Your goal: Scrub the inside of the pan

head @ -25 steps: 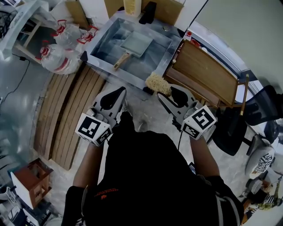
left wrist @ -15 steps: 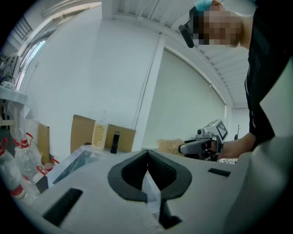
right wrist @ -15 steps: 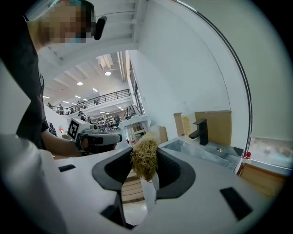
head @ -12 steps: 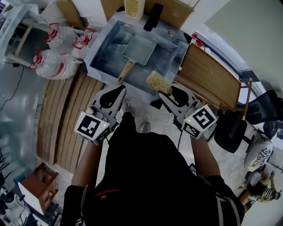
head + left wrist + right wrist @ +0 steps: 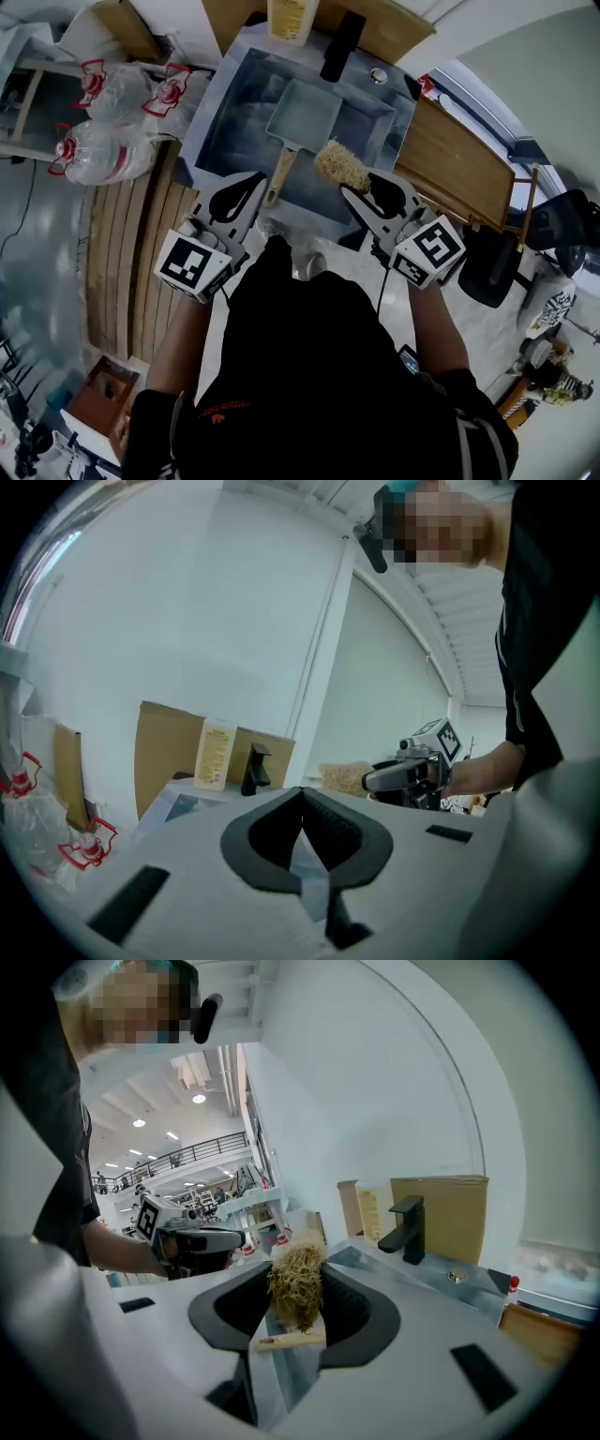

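Observation:
A rectangular grey pan (image 5: pixel 305 116) with a wooden handle (image 5: pixel 278 178) lies in the steel sink (image 5: pixel 217 131); the handle points toward me. My right gripper (image 5: pixel 356 190) is shut on a straw-coloured scrub brush (image 5: pixel 341 166), whose bristles stick out over the sink's near part, just right of the pan's handle. The right gripper view shows the brush (image 5: pixel 296 1284) clamped between the jaws. My left gripper (image 5: pixel 247 184) hovers at the sink's near rim, left of the handle. Its jaws meet with nothing between them (image 5: pixel 302 795). The right gripper (image 5: pixel 403 775) also shows in the left gripper view.
A black faucet (image 5: pixel 339 43) and a soap bottle (image 5: pixel 289 16) stand behind the sink, with a drain fitting (image 5: pixel 378 75) beside them. A wooden board (image 5: pixel 464 169) lies to the right. Plastic water bottles (image 5: pixel 103 141) sit to the left. Wooden slats (image 5: pixel 127 262) cover the floor on the left.
Both grippers have come closer to the sink. The brush, earlier short of the sink's front rim, now reaches over it beside the pan's handle.

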`<state>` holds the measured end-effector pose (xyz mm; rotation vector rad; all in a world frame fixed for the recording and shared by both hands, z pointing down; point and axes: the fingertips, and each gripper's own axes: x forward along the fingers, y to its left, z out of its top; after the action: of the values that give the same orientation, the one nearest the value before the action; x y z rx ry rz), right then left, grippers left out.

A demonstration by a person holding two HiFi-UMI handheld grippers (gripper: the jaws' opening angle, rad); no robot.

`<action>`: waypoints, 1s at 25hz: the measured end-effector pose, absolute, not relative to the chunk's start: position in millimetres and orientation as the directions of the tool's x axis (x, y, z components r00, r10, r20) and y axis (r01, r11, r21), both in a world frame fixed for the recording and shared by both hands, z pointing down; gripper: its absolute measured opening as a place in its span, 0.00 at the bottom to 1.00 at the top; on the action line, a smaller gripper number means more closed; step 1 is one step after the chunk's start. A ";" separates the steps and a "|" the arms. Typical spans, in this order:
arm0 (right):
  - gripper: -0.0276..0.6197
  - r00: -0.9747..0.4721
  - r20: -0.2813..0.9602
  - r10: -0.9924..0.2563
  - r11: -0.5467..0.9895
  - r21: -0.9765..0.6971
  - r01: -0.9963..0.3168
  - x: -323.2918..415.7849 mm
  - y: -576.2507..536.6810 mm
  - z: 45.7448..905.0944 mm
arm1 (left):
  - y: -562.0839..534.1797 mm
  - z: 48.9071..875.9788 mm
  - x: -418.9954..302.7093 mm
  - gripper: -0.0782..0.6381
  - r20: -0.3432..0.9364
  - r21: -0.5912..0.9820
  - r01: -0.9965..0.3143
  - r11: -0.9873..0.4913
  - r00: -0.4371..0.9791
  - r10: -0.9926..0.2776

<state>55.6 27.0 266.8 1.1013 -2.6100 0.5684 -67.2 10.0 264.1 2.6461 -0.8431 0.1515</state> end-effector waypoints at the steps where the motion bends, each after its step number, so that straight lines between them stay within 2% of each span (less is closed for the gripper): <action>1: 0.27 -0.678 0.379 -0.630 0.634 -0.252 -0.731 52.4 20.3 268.4 | 3.3 266.2 -71.1 0.13 0.208 0.308 -0.573 -0.760 0.820 -0.534; 11: 0.27 -0.652 0.424 -0.628 0.623 -0.229 -0.748 28.1 -18.6 288.8 | -35.6 289.0 -97.9 0.13 0.215 0.330 -0.549 -0.768 0.836 -0.505; 25: 0.27 -0.709 0.468 -0.527 0.702 -0.230 -0.674 32.6 -59.5 332.6 | -49.6 325.8 -83.9 0.13 0.262 0.363 -0.598 -0.715 0.802 -0.537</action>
<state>32.6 -59.5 332.6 0.9355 -2.5430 0.5518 -83.9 -49.6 325.8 2.5545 -0.8500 0.1903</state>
